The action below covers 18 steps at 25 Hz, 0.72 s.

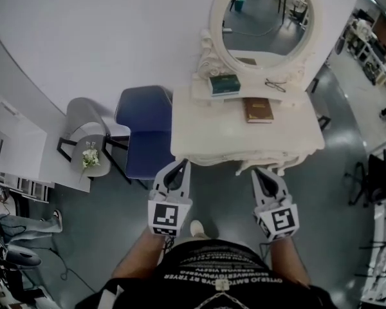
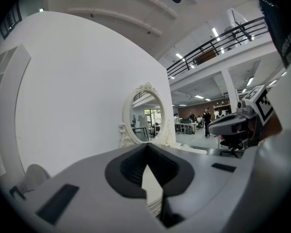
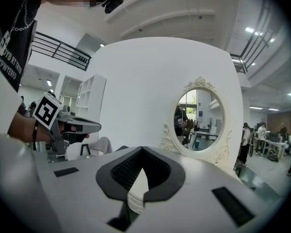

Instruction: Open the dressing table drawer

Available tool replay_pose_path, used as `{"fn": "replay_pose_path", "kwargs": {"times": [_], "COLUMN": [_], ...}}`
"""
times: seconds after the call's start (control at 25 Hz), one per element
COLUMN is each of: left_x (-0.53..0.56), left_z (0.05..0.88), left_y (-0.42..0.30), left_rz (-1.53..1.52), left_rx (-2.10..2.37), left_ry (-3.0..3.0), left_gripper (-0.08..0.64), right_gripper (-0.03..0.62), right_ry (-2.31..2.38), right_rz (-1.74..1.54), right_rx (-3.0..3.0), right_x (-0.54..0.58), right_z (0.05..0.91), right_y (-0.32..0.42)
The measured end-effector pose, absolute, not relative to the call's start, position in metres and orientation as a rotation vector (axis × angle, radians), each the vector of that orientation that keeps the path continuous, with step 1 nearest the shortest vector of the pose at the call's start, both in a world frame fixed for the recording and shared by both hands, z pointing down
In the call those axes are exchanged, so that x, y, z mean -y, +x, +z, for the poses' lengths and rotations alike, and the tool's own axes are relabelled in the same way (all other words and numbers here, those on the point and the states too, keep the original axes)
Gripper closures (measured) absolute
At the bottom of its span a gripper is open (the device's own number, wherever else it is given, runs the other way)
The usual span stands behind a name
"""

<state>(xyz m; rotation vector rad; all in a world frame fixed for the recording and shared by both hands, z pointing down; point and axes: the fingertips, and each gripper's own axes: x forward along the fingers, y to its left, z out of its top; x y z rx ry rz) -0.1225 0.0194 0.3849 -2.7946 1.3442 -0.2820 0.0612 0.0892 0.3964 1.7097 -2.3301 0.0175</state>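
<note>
The white dressing table (image 1: pixel 212 134) stands ahead of me against the wall, with an oval mirror (image 1: pixel 267 18) on top. From above, only the carved front apron (image 1: pixel 213 160) shows, and I cannot make out a drawer front or handle. My left gripper (image 1: pixel 180 163) is shut and empty, its tip just short of the table's front left edge. My right gripper (image 1: pixel 258 171) looks shut and empty too, close to the front right edge. In the left gripper view the closed jaws (image 2: pixel 146 149) frame a strip of the white table. The right gripper view (image 3: pixel 142 152) shows the same.
On the tabletop lie a green box (image 1: pixel 224 84), a brown book (image 1: pixel 258 109) and a pair of glasses (image 1: pixel 275 84). A blue chair (image 1: pixel 145 127) stands against the table's left side. Further left is a grey chair (image 1: pixel 89 150) with a flower sprig. Black stands sit at the right.
</note>
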Motion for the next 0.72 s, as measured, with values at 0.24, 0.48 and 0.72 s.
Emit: {"fn": "replay_pose_path", "kwargs": {"times": [0.24,0.48,0.72], "left_x": [0.002,0.015,0.032], "left_z": [0.384,0.388,0.397], "left_y": [-0.132,-0.139,-0.133], "left_rz": [-0.254,-0.255,-0.294], "left_rx": [-1.340,-1.356,-1.355], "left_ry": [-2.798,-2.806,-2.816], "left_gripper": [0.557,0.557,0.557], "right_gripper": [0.591,0.591,0.591], "right_ry": [1.708,1.689,1.710], "right_rz": [-0.006,0.029,0.033], "right_rx": [2.319,2.359,2.363], "right_x": [-0.070,-0.057,-0.038], "right_z": [0.392,0.396,0.398], "right_y": [0.051,0.039,0.046]}}
